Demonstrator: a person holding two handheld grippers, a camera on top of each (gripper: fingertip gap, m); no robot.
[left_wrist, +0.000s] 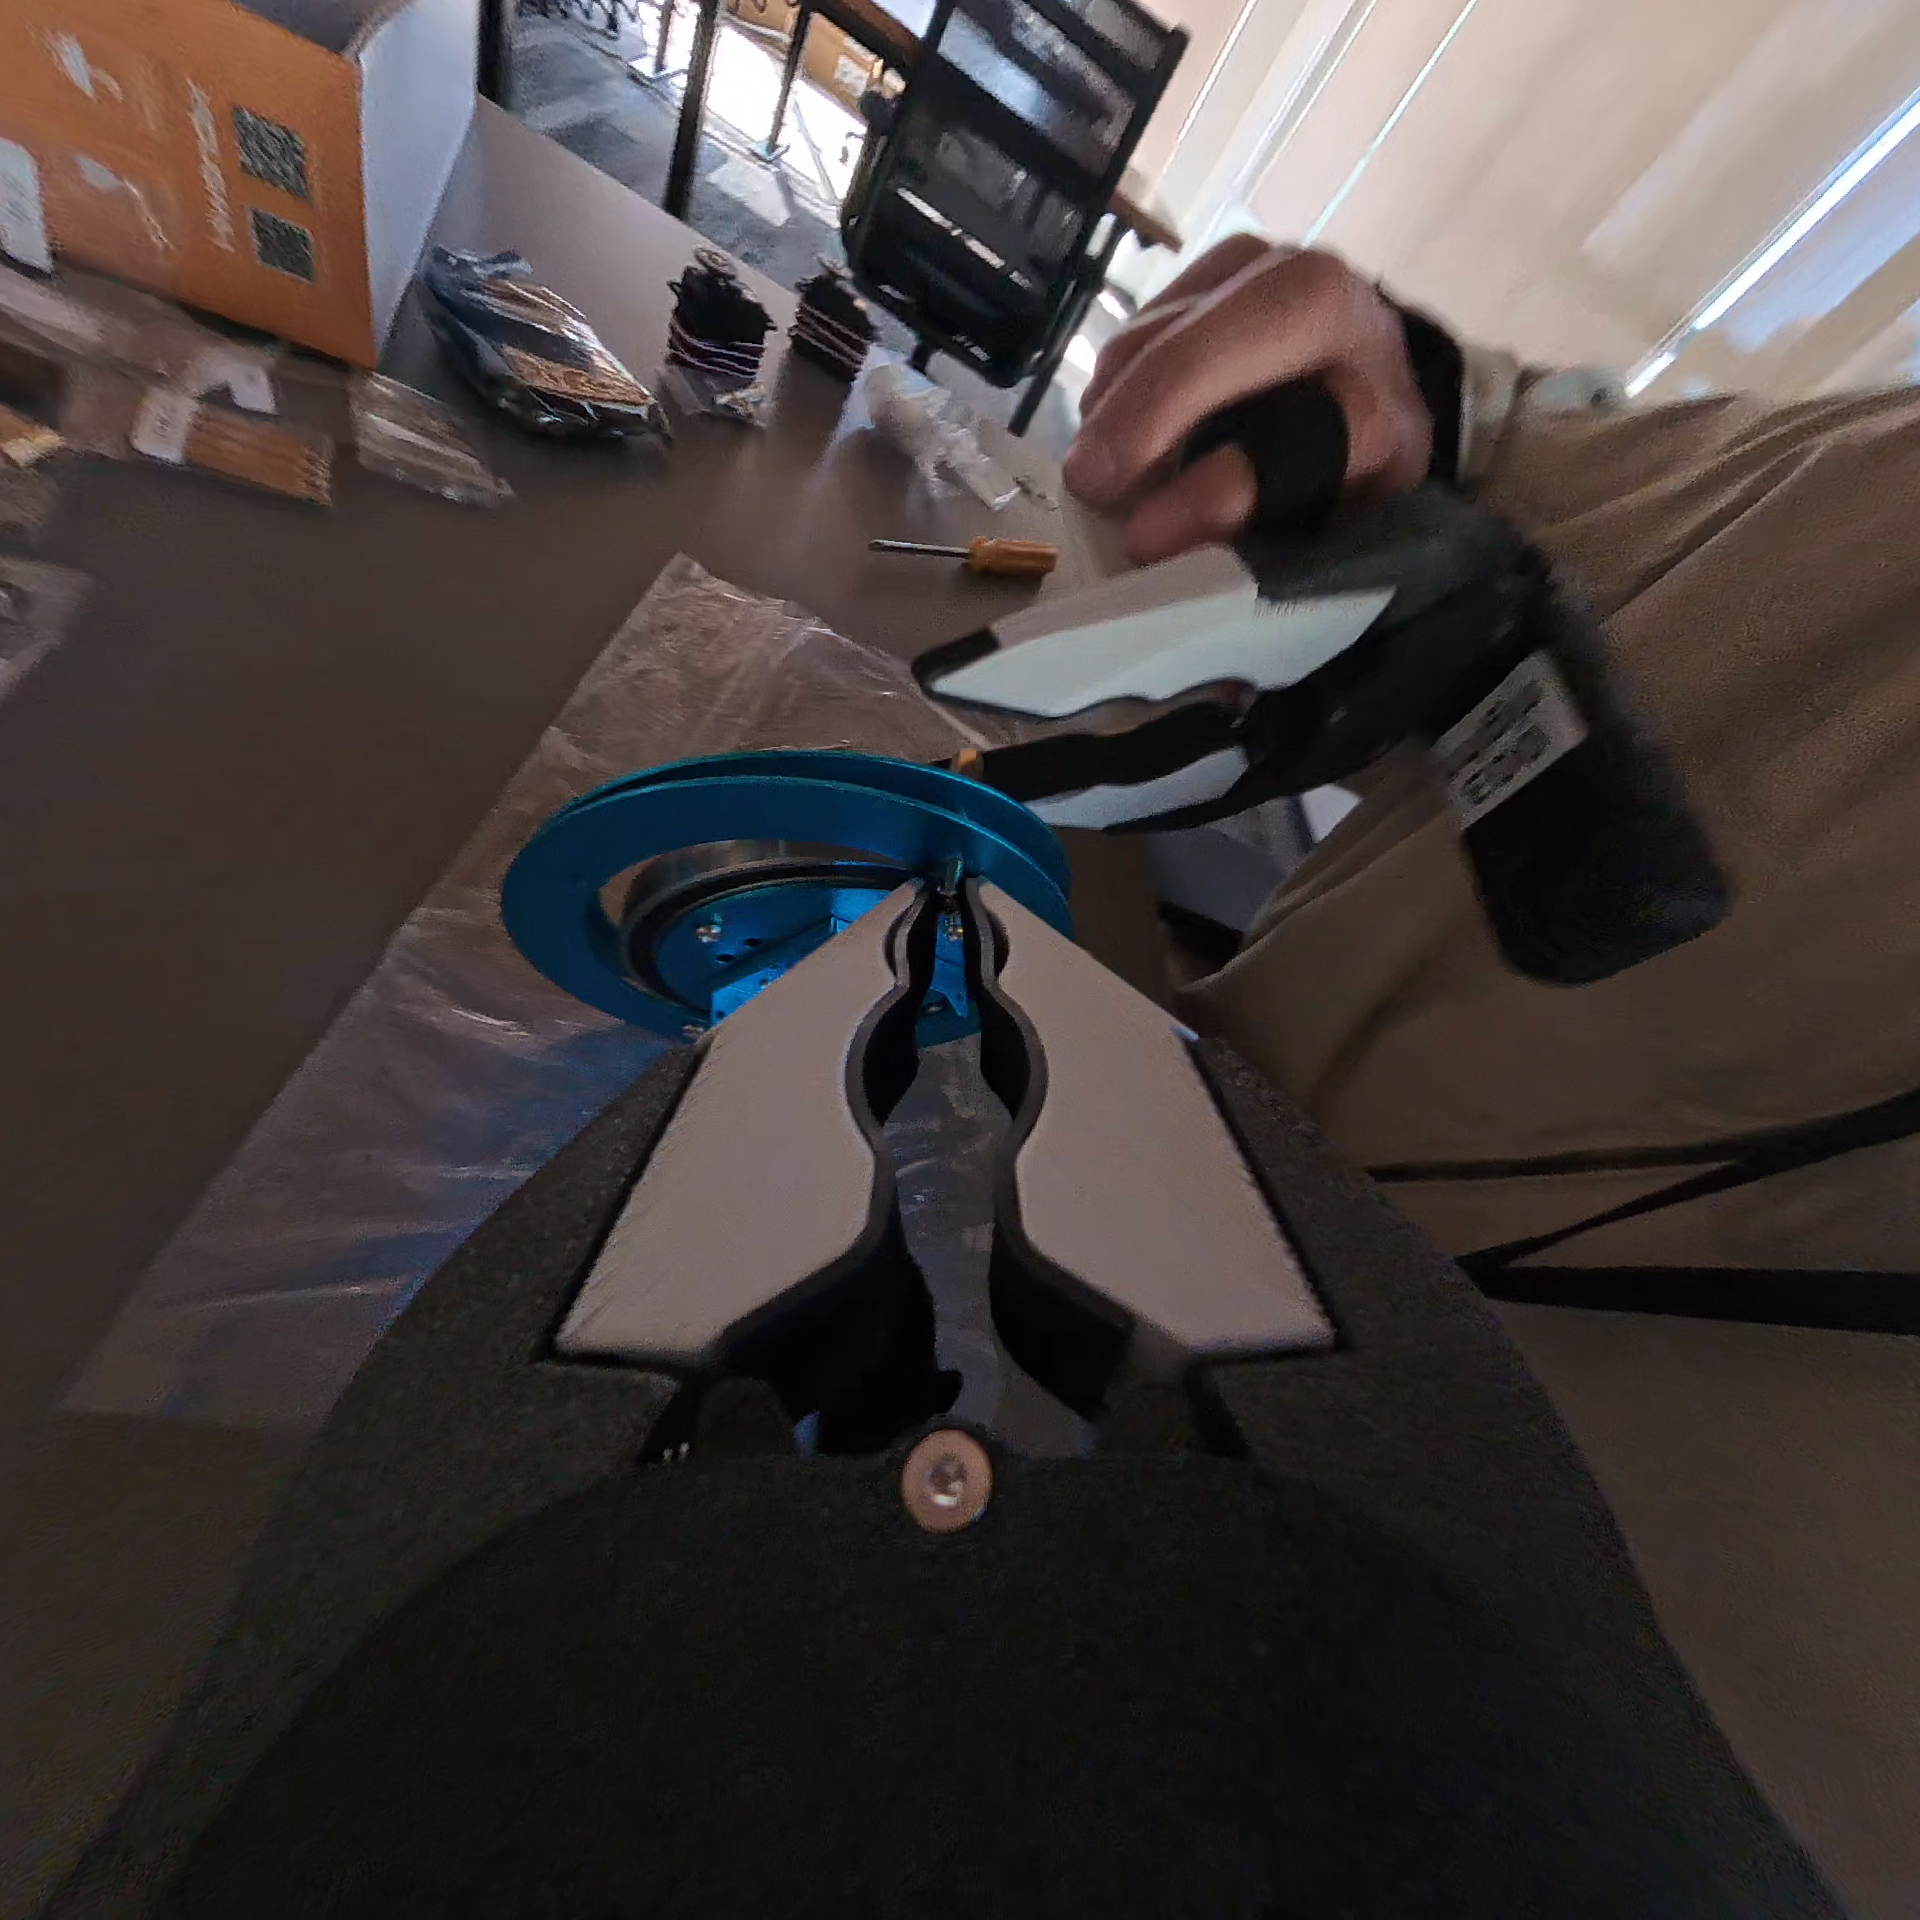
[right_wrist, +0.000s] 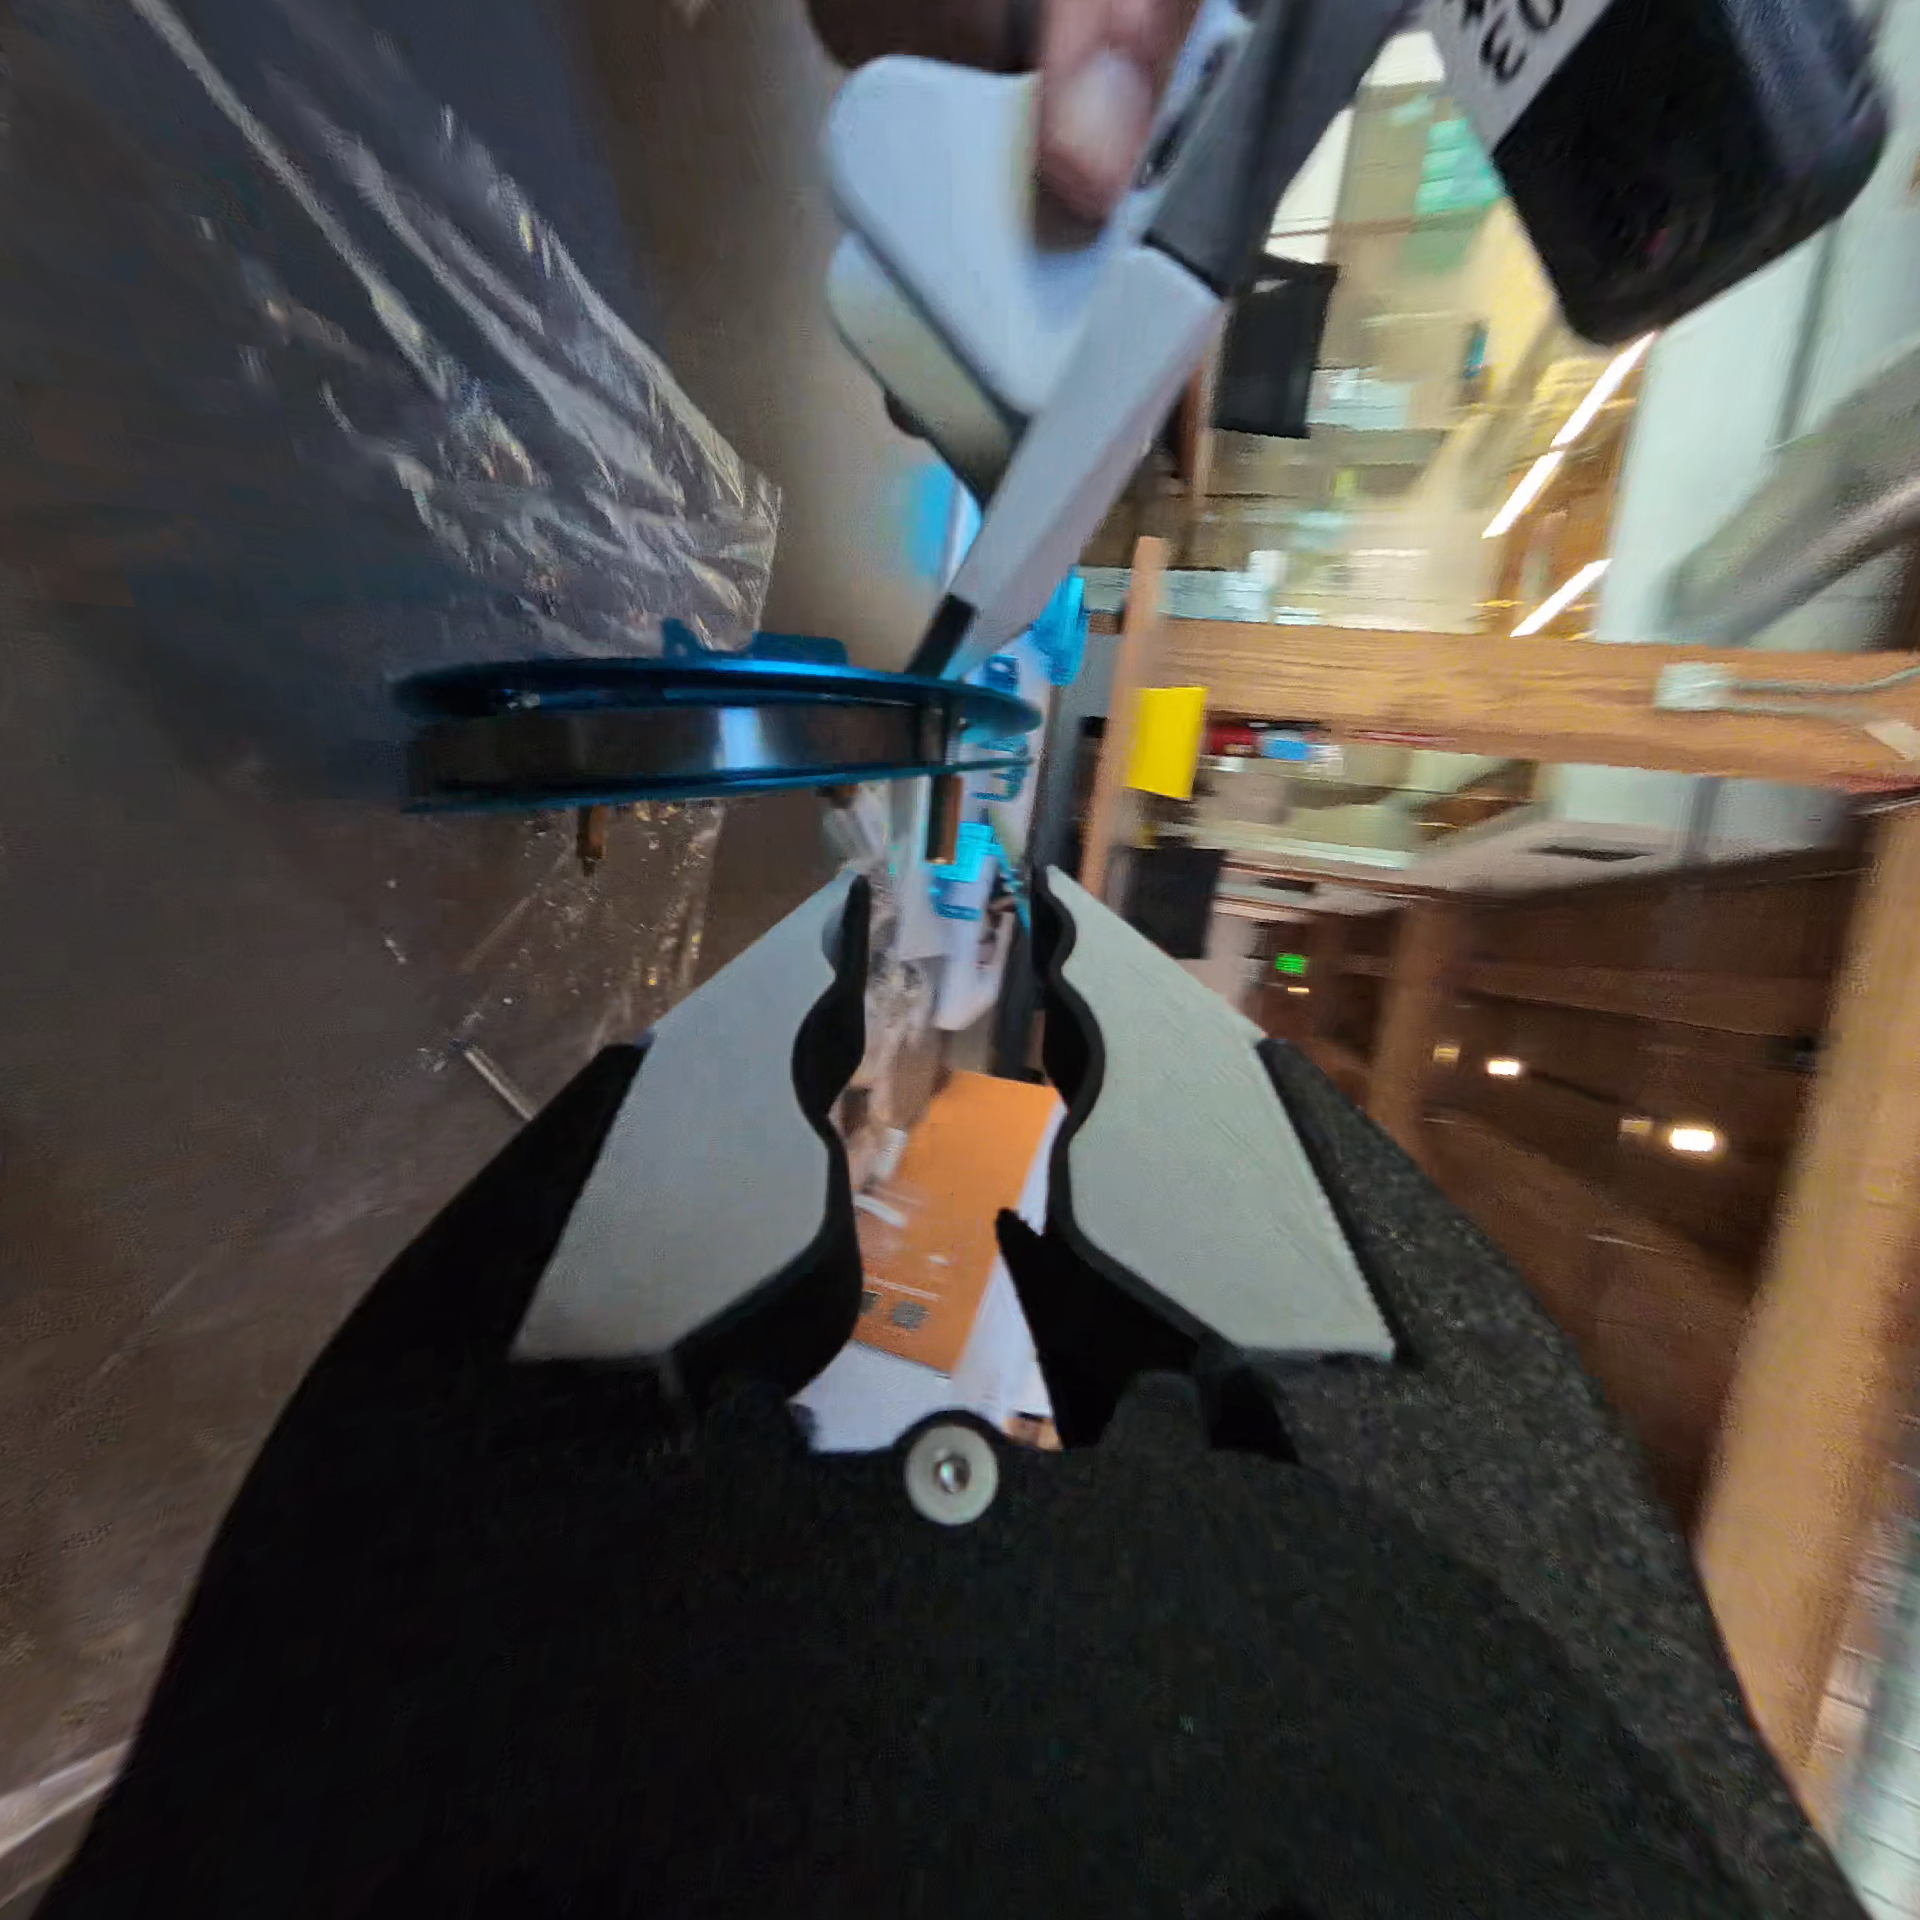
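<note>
Left wrist view: the left gripper (left_wrist: 943, 902) pinches a small screw (left_wrist: 948, 871) at the blue disc's (left_wrist: 790, 821) near rim; the disc lies flat on plastic sheet (left_wrist: 416, 1091). Right wrist view: the right gripper (right_wrist: 948, 896) hangs unclenched, seemingly just beside the disc's (right_wrist: 717, 681) edge-on rim.

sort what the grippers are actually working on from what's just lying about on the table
In use: left gripper shut on a small screw at the blue ring assembly; right gripper open beside it; plastic sheet underneath.

Lying about: screwdriver, orange box, bagged parts.
</note>
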